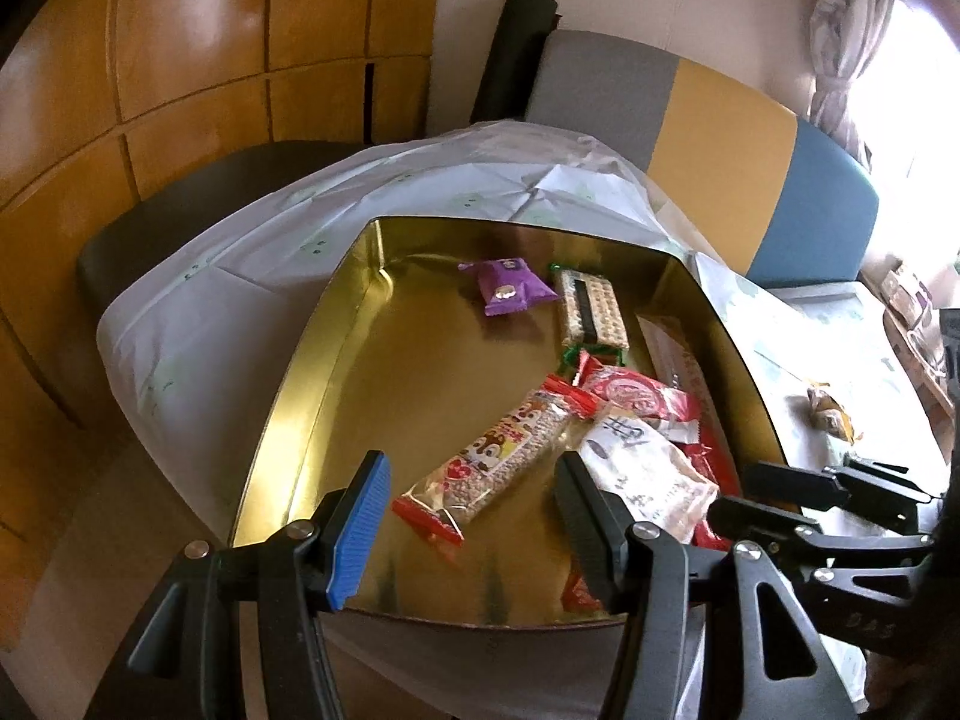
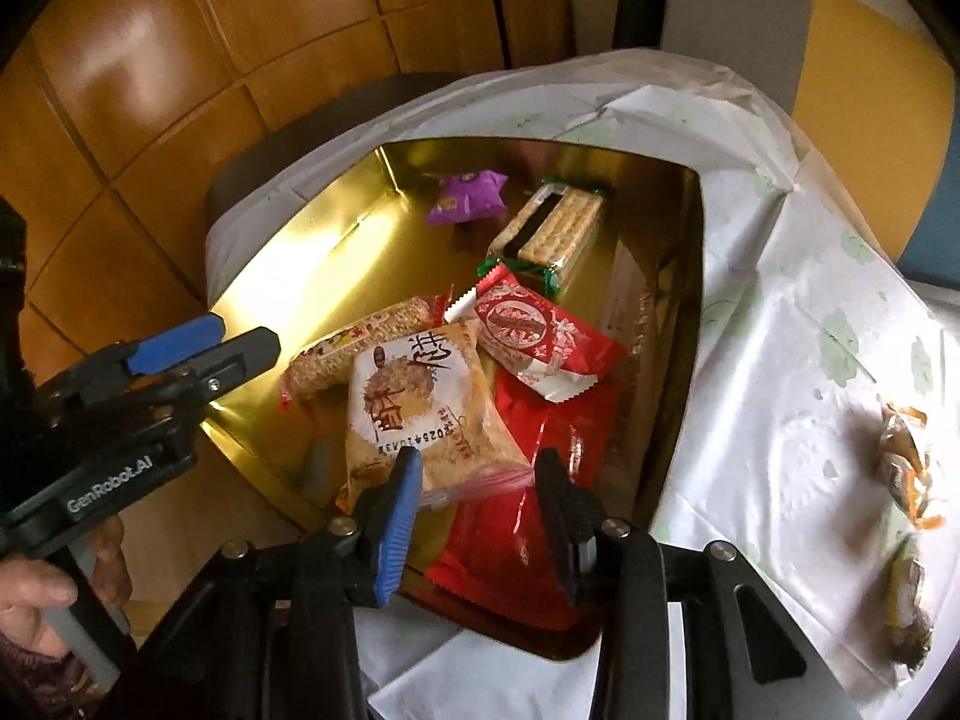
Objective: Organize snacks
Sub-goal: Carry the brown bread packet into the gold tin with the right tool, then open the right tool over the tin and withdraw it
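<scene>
Currently we see the left hand-held gripper point(image 1: 468, 516) hanging open over the gold tin point(image 1: 336, 324), nothing between its pads. Our right hand-held gripper point(image 2: 474, 510) sits low over the tin's near end, jaws apart around the beige snack packet's point(image 2: 420, 402) blurred edge; we can't tell if the pads touch it. Two more wrapped snacks point(image 2: 906, 468) lie outside on the white-covered worktop point(image 2: 780, 360).
</scene>
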{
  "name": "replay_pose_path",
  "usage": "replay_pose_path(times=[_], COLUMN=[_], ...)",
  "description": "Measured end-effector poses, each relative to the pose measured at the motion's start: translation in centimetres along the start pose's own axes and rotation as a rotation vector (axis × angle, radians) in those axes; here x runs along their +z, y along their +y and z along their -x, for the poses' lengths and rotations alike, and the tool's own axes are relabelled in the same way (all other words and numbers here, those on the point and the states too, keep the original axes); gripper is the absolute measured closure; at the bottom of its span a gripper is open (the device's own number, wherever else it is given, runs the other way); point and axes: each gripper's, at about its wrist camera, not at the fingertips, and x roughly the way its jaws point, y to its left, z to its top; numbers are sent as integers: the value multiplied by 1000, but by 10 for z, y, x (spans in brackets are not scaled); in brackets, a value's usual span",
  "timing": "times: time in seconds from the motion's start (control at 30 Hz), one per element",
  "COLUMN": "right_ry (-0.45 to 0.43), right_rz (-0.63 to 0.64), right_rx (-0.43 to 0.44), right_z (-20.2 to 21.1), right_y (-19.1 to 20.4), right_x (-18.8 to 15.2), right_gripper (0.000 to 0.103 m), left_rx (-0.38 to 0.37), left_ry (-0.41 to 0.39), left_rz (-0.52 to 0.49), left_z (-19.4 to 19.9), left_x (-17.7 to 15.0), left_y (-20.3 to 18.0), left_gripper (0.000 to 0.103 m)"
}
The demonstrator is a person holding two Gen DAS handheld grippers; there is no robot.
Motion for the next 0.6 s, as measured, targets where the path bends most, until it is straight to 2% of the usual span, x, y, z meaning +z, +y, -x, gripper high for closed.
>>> replay_pose_path(times=[0.5, 0.6], right_ry=[-97, -107], right_rz=[-34, -37], right_rx=[-38, -55], right_z=[46, 54], right_y=[-15, -22], right_x=[-17, -22], right_gripper=[60, 55], left_rx=[-15, -17], left_ry=[-15, -14], left_rz=[-65, -76], left_z=[10, 11], left_x=[0, 0], left_y=[-20, -24], left_gripper=[45, 45])
